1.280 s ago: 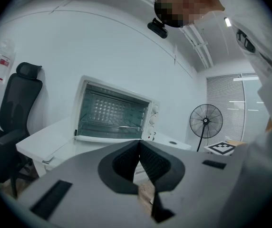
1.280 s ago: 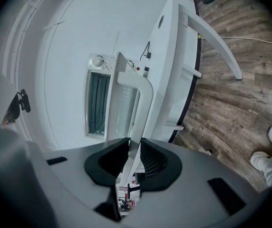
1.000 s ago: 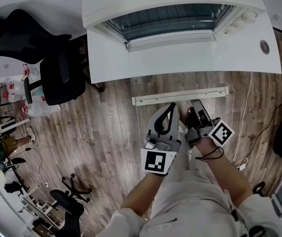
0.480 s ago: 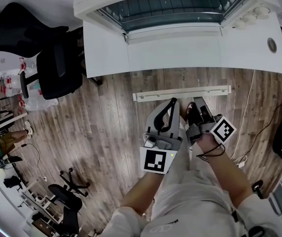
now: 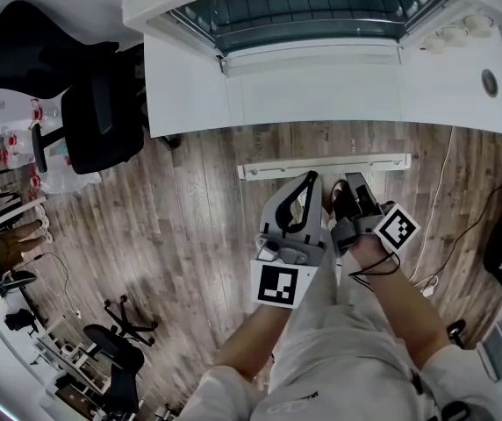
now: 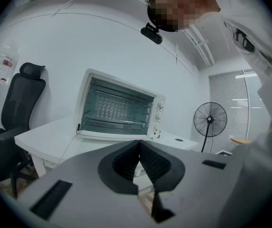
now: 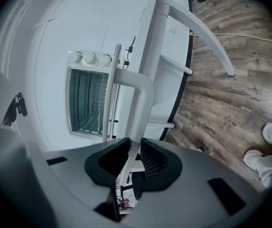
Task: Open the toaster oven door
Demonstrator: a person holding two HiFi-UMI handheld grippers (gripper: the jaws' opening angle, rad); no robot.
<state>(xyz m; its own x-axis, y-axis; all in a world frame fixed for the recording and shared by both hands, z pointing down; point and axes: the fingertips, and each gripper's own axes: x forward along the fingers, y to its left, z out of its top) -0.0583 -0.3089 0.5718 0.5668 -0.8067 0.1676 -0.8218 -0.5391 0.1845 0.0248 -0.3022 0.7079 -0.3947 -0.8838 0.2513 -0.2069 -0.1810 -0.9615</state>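
While the toaster oven [image 5: 308,24] sits top centre, the left gripper [image 5: 308,181], clenched, and the right gripper [image 5: 349,185], parted and empty, lie lower in the frame, well apart from it.

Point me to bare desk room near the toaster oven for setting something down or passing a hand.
Free: the white desk strip between the toaster oven door and the near edge, full width. Also the right corner round the grommet, beside the knobs. Crowded: the desk's left end, where black office chairs stand close.
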